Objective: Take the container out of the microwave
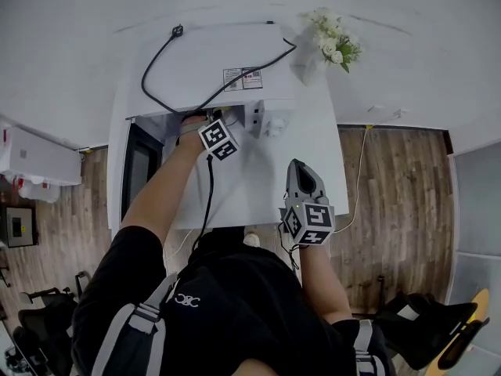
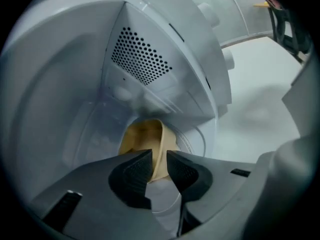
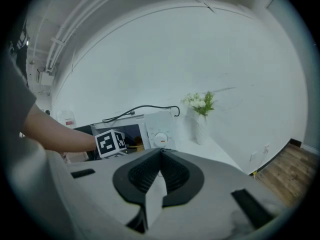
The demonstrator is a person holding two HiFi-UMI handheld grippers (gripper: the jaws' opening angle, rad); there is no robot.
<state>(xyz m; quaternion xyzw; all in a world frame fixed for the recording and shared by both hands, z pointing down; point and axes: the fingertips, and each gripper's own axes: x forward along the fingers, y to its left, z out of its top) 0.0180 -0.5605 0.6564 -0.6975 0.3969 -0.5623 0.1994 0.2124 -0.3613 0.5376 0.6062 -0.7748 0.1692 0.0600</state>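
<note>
The white microwave [image 1: 219, 69] stands on a white table [image 1: 258, 186] with its door [image 1: 141, 167] swung open to the left. In the left gripper view, a tan container [image 2: 145, 136] sits inside the cavity on the glass turntable [image 2: 195, 143]. My left gripper [image 2: 159, 160] is reached into the cavity and is shut on the container's near wall; one pad is inside it and one outside. Only the left gripper's marker cube [image 1: 218, 139] shows in the head view. My right gripper [image 1: 300, 168] hovers over the table's right front, shut and empty.
A white vase of flowers [image 1: 333, 41] stands right of the microwave on the table. The microwave's black cord [image 1: 164, 53] loops over its top. The control dial [image 3: 160, 139] faces the right gripper. Wooden floor [image 1: 391, 210] lies beyond the table's right edge.
</note>
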